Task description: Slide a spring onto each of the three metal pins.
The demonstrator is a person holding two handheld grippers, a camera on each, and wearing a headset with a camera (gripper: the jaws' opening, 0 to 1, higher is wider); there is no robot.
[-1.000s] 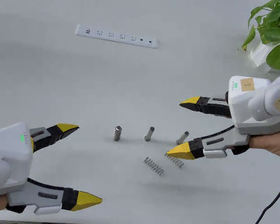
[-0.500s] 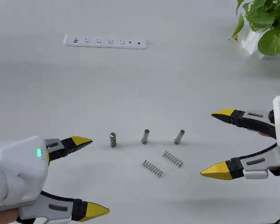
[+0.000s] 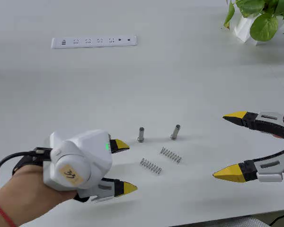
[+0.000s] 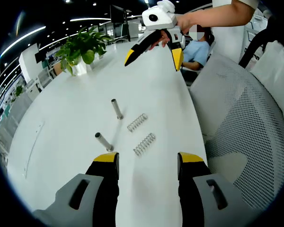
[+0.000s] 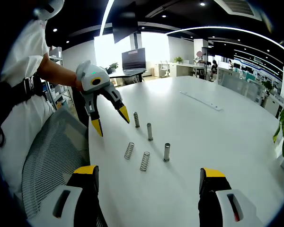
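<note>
The left gripper has its jaws spread, and its tan sticker carries handwriting too scrawled to read. The right gripper is also spread and sits well apart. Two loose springs lie on the table near two bare upright pins. A third pin looks coiled.

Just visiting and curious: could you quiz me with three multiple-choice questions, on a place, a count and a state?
1. Where is the power strip? A) far across the table, beyond the pins B) between the grippers C) under the plant
2. How many springs lie loose? A) one B) two C) five
3. The right gripper's fingers: A) shut on a spring B) shut on a pin C) open, empty
Answers: 1A, it lies past the pins; 2B, two lie by the pins; 3C, a wide gap parts them.
</note>
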